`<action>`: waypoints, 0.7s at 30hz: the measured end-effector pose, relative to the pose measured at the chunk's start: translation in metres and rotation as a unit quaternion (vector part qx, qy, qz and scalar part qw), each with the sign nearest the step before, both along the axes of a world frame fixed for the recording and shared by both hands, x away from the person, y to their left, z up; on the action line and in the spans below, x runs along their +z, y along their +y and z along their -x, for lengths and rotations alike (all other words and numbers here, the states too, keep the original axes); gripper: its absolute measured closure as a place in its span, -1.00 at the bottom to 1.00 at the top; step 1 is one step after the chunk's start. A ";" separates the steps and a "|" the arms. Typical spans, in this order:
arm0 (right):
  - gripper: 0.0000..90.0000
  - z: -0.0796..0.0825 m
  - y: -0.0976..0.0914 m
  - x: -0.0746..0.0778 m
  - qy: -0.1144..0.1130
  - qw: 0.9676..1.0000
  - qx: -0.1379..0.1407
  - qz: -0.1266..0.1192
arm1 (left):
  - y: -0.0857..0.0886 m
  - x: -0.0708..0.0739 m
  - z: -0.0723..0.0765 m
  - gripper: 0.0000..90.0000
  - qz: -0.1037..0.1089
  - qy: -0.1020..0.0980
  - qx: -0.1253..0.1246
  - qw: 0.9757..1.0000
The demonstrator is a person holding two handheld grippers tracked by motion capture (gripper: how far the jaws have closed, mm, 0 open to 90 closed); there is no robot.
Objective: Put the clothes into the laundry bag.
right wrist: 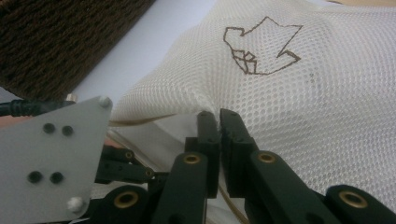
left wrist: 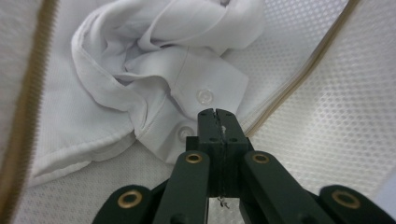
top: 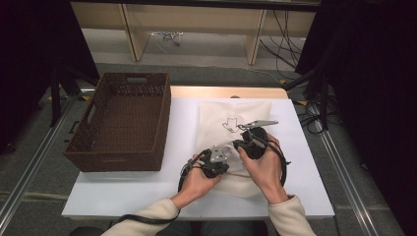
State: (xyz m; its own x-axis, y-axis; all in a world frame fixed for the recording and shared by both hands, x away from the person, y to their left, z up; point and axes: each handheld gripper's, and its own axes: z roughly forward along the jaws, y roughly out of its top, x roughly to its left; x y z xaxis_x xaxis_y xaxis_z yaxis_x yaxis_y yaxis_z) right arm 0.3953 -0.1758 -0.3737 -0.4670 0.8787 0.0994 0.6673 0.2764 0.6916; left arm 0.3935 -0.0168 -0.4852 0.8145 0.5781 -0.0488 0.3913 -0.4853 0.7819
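Two grippers meet over a mesh bag (top: 235,129) on a white table (top: 123,189). From the high view, the bag lies flat near the middle of the table, to the right of a brown basket (top: 123,120). Its long side runs away from the person, and its open end points back toward them. A small line drawing (top: 230,124) sits on top of it.

Both hands work at the near end of the bag. The left gripper (top: 215,161) and the right gripper (top: 251,140) are just beside each other there.

The left gripper view looks inside the bag. A white shirt (left wrist: 154,79) lies bunched up in there, with two clear buttons (left wrist: 204,96) showing. A tan zipper (left wrist: 21,116) runs along the bag's edge. The left gripper (left wrist: 216,116) has its jaws pressed together on a thin bit of the bag's edge.

The right gripper view shows the outside of the bag and the drawing (right wrist: 261,46) up close. The right gripper (right wrist: 219,116) pinches the bag's edge, lifting the mesh a little. The basket's wall (right wrist: 60,37) is at the top left.
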 end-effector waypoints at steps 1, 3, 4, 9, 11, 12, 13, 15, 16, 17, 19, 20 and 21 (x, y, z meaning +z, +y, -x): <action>0.97 0.000 0.000 0.000 0.000 1.000 0.001 0.000 | 0.001 0.002 0.001 0.99 0.001 -0.003 -0.002 1.000; 0.97 0.000 -0.001 0.000 0.002 1.000 0.006 0.000 | 0.002 0.004 0.002 0.98 0.004 -0.012 0.001 1.000; 0.96 0.000 -0.001 0.000 0.000 1.000 0.003 0.004 | 0.002 0.005 0.001 0.96 0.005 -0.015 0.002 1.000; 0.96 0.000 0.001 0.000 0.002 1.000 0.000 -0.005 | 0.004 0.004 -0.003 0.77 -0.014 -0.018 0.008 1.000; 0.96 0.001 0.000 0.001 0.007 1.000 -0.002 -0.006 | 0.004 0.001 -0.001 0.66 -0.024 -0.020 0.003 1.000; 0.96 0.000 -0.001 0.000 0.002 1.000 0.006 0.000 | 0.003 0.000 -0.001 0.57 -0.024 -0.021 0.003 0.999; 0.96 0.000 -0.001 0.000 0.003 1.000 0.005 0.000 | 0.002 -0.001 0.000 0.49 -0.025 -0.021 0.001 0.999; 0.96 0.000 0.000 0.000 0.002 1.000 -0.001 0.000 | 0.001 -0.003 0.001 0.38 -0.034 -0.016 -0.011 0.999; 0.96 0.000 0.000 0.000 0.003 1.000 0.003 0.001 | -0.001 -0.004 0.003 0.35 -0.031 -0.015 -0.008 0.999; 0.96 0.000 0.000 0.000 0.003 1.000 0.002 0.001 | -0.002 -0.005 0.003 0.33 -0.034 -0.017 -0.014 0.999; 0.96 0.000 0.001 0.000 0.004 1.000 0.000 -0.001 | -0.001 -0.005 0.002 0.38 -0.039 -0.020 -0.014 0.999; 0.96 0.000 0.000 0.000 0.003 1.000 0.003 0.002 | 0.002 -0.004 0.002 0.46 -0.047 -0.018 -0.019 0.999; 0.96 0.000 0.000 0.000 0.003 1.000 0.004 0.002 | 0.002 -0.004 0.001 0.56 -0.038 -0.010 -0.018 0.999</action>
State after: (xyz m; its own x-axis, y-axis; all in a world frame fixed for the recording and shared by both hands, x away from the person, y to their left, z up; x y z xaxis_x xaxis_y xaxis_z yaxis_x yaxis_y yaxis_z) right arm 0.3952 -0.1760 -0.3738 -0.4728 0.8757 0.0982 0.6695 0.2846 0.6862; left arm 0.3925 -0.0145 -0.4890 0.8353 0.5497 0.0107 0.3575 -0.5577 0.7491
